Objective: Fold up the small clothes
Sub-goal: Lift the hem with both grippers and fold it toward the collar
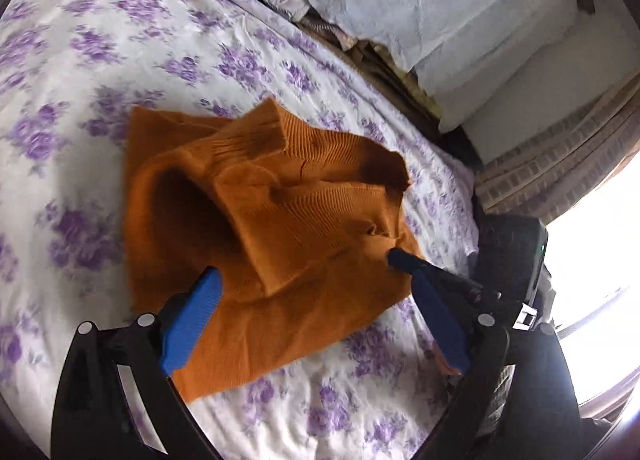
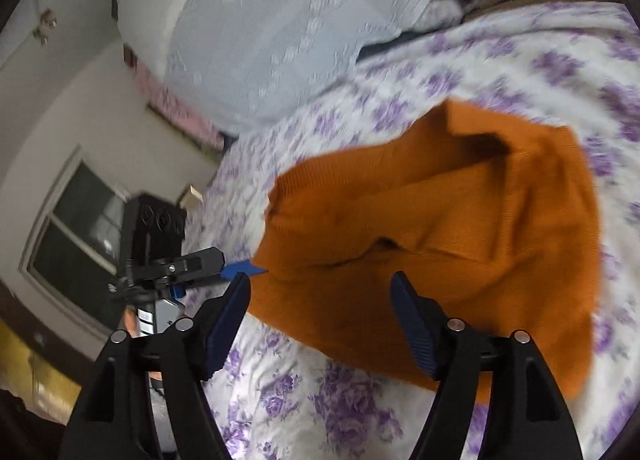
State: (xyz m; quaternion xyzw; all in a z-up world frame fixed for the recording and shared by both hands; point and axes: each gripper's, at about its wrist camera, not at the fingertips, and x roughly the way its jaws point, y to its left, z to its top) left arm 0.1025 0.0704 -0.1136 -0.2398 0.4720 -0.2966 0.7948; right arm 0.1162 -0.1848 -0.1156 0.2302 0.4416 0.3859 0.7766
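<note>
Orange knit point(image 1: 304, 219) (crumpled) beyond spread fingers point(image 1: 192, 316)

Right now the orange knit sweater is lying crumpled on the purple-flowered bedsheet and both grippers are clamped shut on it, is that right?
Not quite. The orange knit sweater does lie crumpled on the purple-flowered bedsheet, but both wrist views show the left gripper and right gripper open.
</note>
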